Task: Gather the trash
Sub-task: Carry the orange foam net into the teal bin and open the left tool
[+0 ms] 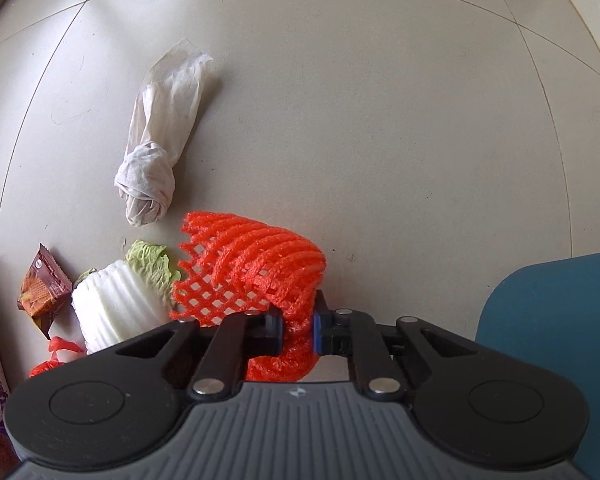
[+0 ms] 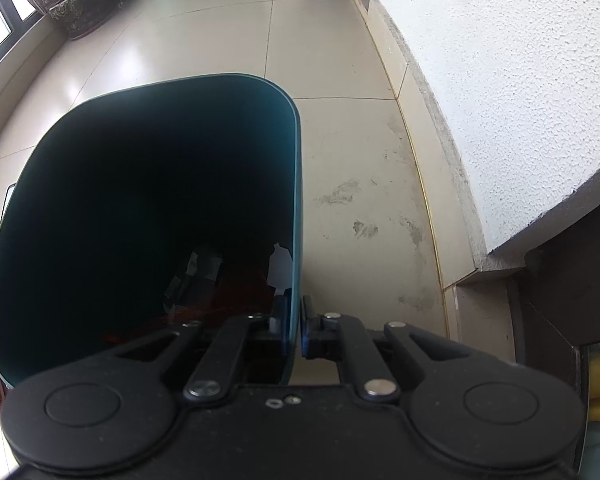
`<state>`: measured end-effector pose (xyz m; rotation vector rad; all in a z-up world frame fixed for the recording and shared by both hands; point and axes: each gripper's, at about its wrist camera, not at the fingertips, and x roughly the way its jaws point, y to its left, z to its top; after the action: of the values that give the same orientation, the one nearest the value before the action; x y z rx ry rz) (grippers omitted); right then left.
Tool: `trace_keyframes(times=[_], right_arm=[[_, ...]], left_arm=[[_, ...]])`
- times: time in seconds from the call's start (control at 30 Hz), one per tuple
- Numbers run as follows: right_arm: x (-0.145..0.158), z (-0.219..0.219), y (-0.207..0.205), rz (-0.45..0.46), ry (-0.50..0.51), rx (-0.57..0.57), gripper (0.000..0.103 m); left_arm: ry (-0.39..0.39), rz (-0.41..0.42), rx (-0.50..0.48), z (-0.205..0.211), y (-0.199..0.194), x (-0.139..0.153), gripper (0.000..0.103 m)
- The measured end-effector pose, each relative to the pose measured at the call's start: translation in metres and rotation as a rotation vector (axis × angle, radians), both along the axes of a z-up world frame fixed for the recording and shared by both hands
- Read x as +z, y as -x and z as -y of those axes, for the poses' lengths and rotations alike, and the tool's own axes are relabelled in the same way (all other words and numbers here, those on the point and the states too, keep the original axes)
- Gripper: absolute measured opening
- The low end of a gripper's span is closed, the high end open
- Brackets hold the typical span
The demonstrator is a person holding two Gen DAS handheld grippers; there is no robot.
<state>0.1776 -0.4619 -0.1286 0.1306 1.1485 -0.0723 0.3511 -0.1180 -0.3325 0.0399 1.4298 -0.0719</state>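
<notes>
from your left wrist view, your left gripper (image 1: 297, 330) points down at the tiled floor (image 1: 380, 120), its fingers clamped together on a bunched orange foam net (image 1: 256, 272). the net's lower end runs out of sight behind the gripper body. past it lie a knotted white cloth (image 1: 156, 152), a piece of napa cabbage (image 1: 120, 300) and a brown snack wrapper (image 1: 42, 288), all on the floor; the cabbage is partly covered by the net and the gripper. a corner of the teal trash bin (image 1: 552, 320) shows at the right edge, cut off.

from your right wrist view, your right gripper (image 2: 296, 330) reaches level along the floor, its fingers closed on the near right wall of the teal trash bin (image 2: 296, 200), one finger inside and one outside. the bin's interior is very dark; something reddish and some pale scraps lie at the bottom, hard to make out. a white textured wall (image 2: 520, 100) stands to the right.
</notes>
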Motion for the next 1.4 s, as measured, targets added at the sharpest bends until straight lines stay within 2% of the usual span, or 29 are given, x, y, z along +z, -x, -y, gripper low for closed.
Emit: trace_keyframes(times=[0.17, 0.53, 0.77, 1.0, 1.1, 1.17, 1.4], right_arm=[[0.000, 0.000, 0.002, 0.006, 0.002, 0.004, 0.005], [0.002, -0.008, 0.003, 0.019, 0.038, 0.014, 0.004], [0.000, -0.021, 0.003, 0.022, 0.053, 0.064, 0.005], [-0.001, -0.040, -0.001, 0.017, 0.042, 0.124, 0.006], [0.000, -0.047, -0.003, 0.015, 0.033, 0.143, 0.006], [-0.001, -0.053, -0.004, 0.014, 0.036, 0.164, 0.006], [-0.003, -0.071, -0.004, 0.004, 0.033, 0.236, 0.008]], left_arm=[[0.051, 0.033, 0.010, -0.014, 0.012, 0.037, 0.011], [0.105, 0.144, -0.042, -0.017, 0.046, 0.170, 0.011], [0.186, 0.250, -0.096, -0.010, 0.088, 0.257, 0.011], [0.255, 0.310, -0.207, 0.005, 0.127, 0.313, 0.011], [0.291, 0.303, -0.243, 0.018, 0.134, 0.320, 0.011], [0.287, 0.293, -0.263, 0.031, 0.136, 0.316, 0.011], [0.254, 0.171, -0.277, 0.066, 0.125, 0.253, 0.011]])
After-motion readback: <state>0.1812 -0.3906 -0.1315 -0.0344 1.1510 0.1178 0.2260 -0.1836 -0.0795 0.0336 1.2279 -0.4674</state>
